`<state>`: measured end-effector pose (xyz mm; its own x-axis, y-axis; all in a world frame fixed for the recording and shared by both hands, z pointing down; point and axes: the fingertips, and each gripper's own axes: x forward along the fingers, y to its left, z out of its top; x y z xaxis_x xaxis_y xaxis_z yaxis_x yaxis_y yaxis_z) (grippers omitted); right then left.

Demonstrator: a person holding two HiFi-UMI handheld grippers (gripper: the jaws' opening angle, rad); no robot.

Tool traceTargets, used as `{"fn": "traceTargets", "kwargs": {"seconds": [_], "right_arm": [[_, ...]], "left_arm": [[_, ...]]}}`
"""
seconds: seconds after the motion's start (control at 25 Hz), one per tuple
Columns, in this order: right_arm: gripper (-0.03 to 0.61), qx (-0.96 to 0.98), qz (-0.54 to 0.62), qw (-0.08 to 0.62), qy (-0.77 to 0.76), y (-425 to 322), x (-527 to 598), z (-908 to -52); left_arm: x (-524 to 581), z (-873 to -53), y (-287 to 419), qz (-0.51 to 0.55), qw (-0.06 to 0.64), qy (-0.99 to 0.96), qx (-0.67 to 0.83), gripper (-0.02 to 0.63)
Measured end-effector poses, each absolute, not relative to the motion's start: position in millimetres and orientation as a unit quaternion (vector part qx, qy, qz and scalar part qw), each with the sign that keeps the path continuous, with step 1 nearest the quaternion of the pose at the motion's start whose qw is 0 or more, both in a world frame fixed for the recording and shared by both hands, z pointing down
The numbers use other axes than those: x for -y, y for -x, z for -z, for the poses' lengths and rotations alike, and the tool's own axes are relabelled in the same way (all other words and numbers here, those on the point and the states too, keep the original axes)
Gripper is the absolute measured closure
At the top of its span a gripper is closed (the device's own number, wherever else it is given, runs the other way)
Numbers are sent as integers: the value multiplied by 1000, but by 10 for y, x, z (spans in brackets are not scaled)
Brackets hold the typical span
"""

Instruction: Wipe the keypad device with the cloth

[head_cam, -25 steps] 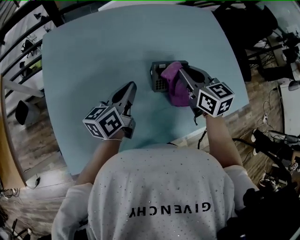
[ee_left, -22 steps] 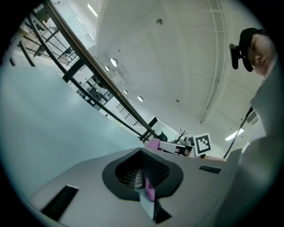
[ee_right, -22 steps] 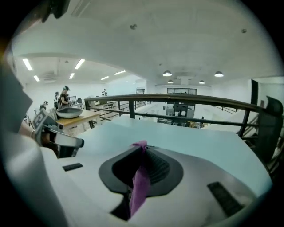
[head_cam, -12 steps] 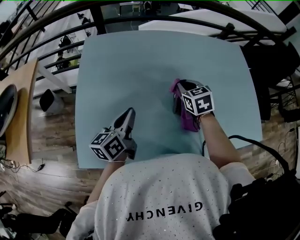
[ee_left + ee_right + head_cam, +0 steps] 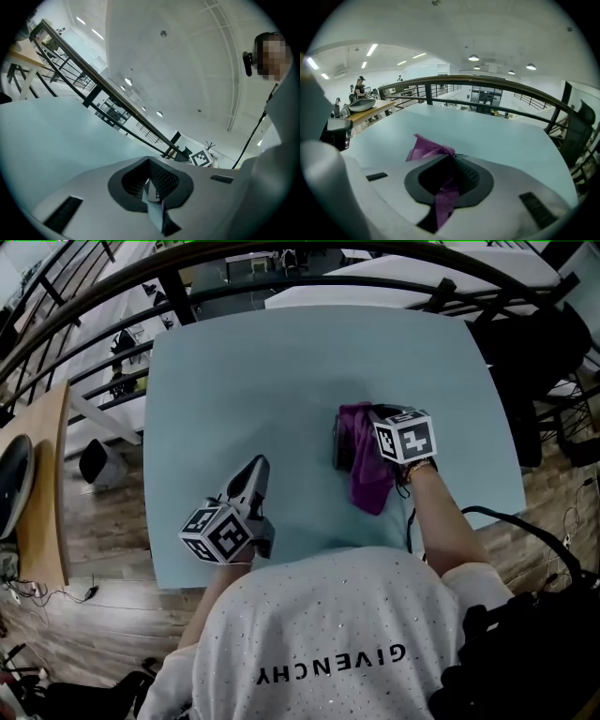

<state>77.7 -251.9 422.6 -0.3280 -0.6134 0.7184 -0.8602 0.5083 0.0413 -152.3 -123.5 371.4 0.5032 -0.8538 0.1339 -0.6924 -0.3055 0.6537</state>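
On the light blue table (image 5: 244, 381) stands the dark keypad device (image 5: 338, 446), mostly covered; only its left edge shows. A purple cloth (image 5: 366, 470) drapes over it and trails toward the near table edge. My right gripper (image 5: 375, 423) sits on top of the device, shut on the cloth (image 5: 429, 147), which bunches out past the meeting jaws of that gripper (image 5: 451, 160). My left gripper (image 5: 259, 465) rests on the table to the device's left, well apart from it, shut with nothing held. In the left gripper view that gripper (image 5: 150, 161) points up toward the ceiling.
A black railing (image 5: 281, 263) runs past the table's far edge. A wooden desk (image 5: 37, 484) stands at the left, black chairs (image 5: 534, 343) and floor cables (image 5: 562, 521) at the right. The person's torso (image 5: 328, 643) is at the near edge.
The right gripper has swung over the device with the cloth, which now covers the keypad that showed a second ago. The left gripper has stayed where it was.
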Motion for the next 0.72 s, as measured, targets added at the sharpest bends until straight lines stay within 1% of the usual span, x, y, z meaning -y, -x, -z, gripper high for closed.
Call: {"fn": "traceTargets", "kwargs": {"seconds": [0.24, 0.48, 0.72], "right_arm": [[548, 783, -175, 338, -492, -1149, 2513, -4202], [548, 764, -204, 293, -537, -1513, 2434, -4198], [548, 726, -250, 261, -585, -1939, 2160, -4218]], "left_arm": [[1207, -3696, 1386, 97, 331, -808, 477, 614], [1085, -3681, 1232, 68, 324, -825, 458, 614], [1006, -3685, 1226, 66, 332, -827, 450, 614]]}}
